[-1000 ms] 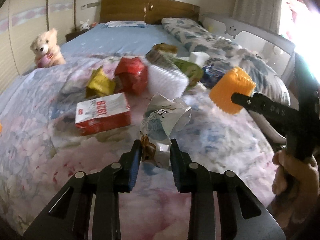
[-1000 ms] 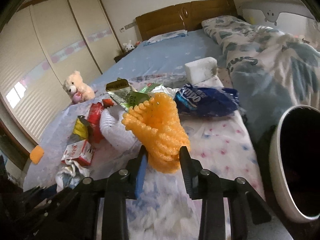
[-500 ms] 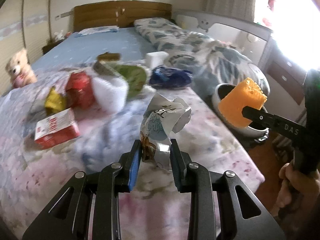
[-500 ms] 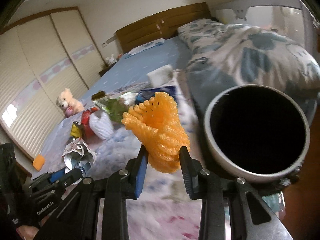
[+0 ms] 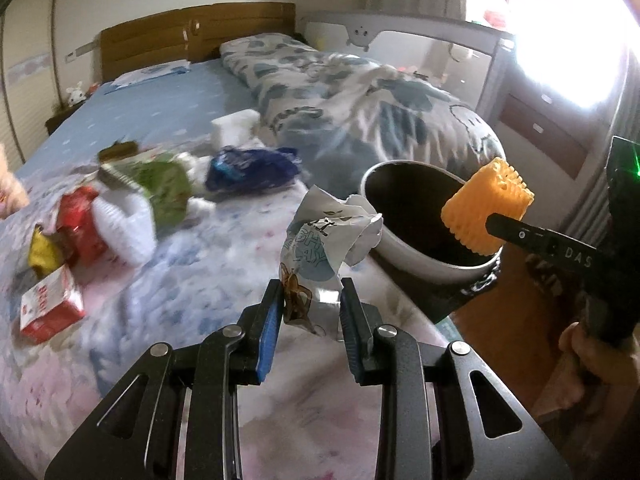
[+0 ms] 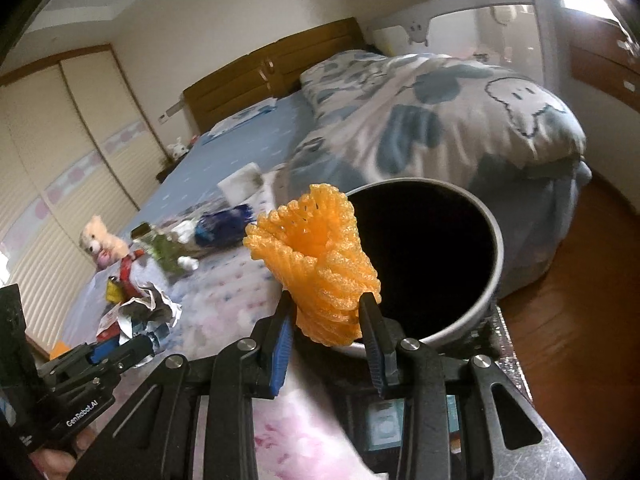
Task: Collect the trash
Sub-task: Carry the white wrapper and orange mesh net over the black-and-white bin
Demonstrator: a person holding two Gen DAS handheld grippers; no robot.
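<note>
currently: right gripper (image 6: 326, 322) clamping orange foam net (image 6: 316, 268) at bin (image 6: 494, 280) rim, left gripper (image 5: 308, 312) pinching crumpled wrapper (image 5: 324, 236) beside it; likely needing release over the opening.

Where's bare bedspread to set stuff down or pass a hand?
Free: near strip of bedspread between the red carton and trash bin; also the blue sheet toward the headboard. Crowded: wrapper cluster from red bag to blue wrapper.

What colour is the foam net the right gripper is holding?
Orange. The foam net shows best in the right wrist view, pinched in the right gripper.
</note>
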